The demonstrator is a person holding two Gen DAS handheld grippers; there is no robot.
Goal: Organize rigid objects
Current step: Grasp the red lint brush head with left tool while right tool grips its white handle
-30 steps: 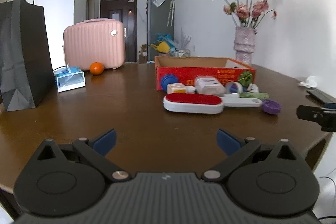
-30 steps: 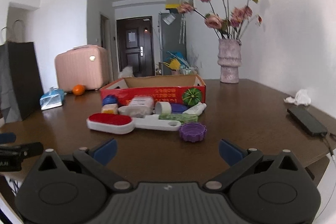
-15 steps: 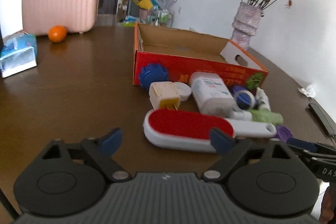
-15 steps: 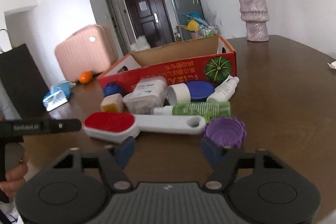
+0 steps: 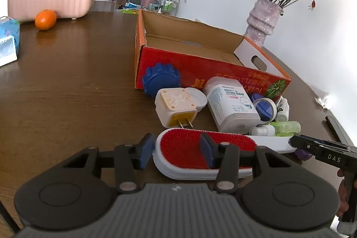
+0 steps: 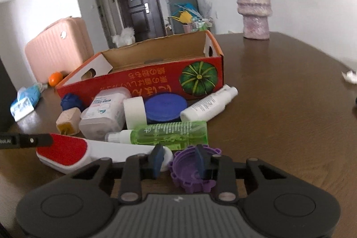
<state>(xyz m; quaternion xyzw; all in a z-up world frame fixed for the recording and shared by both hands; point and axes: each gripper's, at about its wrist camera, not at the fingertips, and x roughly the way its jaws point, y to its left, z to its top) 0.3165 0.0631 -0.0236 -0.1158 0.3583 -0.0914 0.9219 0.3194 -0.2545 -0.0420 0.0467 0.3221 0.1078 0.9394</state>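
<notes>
Both grippers have come in from the near edge of the table [image 5: 67, 86] to the pile, and their jaws have just been closing. Our left gripper [image 5: 176, 153] now straddles the left end of the brush [image 5: 185, 148]: one finger sits just off its rounded end, the other over the red pad. We cannot tell whether the pads press on it yet, so we read the fingers as partly drawn in around the brush, not clamped.

Our right gripper [image 6: 179, 160] has one finger by the brush's white handle tip and the other inside the purple lid [image 6: 191, 171], so the lid's left rim stands between the pads. Contact is unclear here too.

Everything to be sorted lies on the table just in front of the red box [image 6: 142, 79], which looks bare inside: the blue knob [image 5: 161, 79], plug [image 5: 176, 110], white jar [image 5: 232, 104], tape [image 6: 133, 110], blue lid [image 6: 165, 107], white tube [image 6: 209, 103] and green bottle [image 6: 165, 133].

We judge that sorting has barely begun and both hands are at the grasp. The lid's thin rim could slip if pinched off centre.
</notes>
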